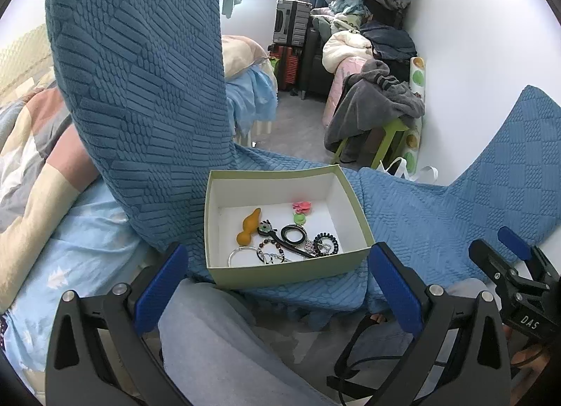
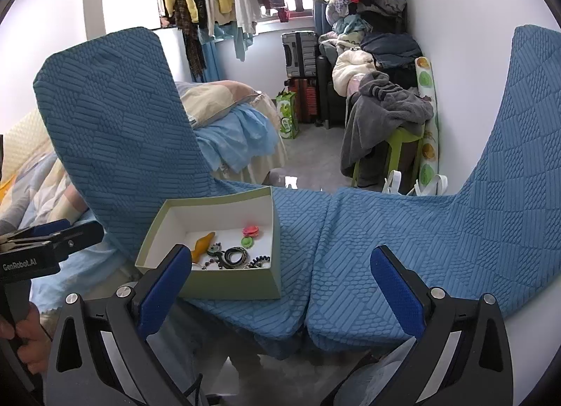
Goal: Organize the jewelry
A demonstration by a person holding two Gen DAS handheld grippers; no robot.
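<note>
Spread jaws short of jewelry box point(image 1: 280, 227)

Left gripper point(image 1: 277, 290): two black angular arms, each faced with a blue textured pad; two round silver screws on each arm; triangular cut-outs in the outer arm plates; black cable looped below the right-hand arm. Seen from the right wrist view, its black body carries white lettering "GenRobot.AI" and a small screw at the tip.

Right gripper point(image 2: 280, 290): same build, black arms, blue ribbed pads point(image 2: 398, 292), paired silver screws, pale inner plates visible through the arm frames. From the left wrist view, its black body shows white letters "DAS" and a blue pad at the tip.

Person: light grey-blue trousers point(image 1: 217, 343).
</note>
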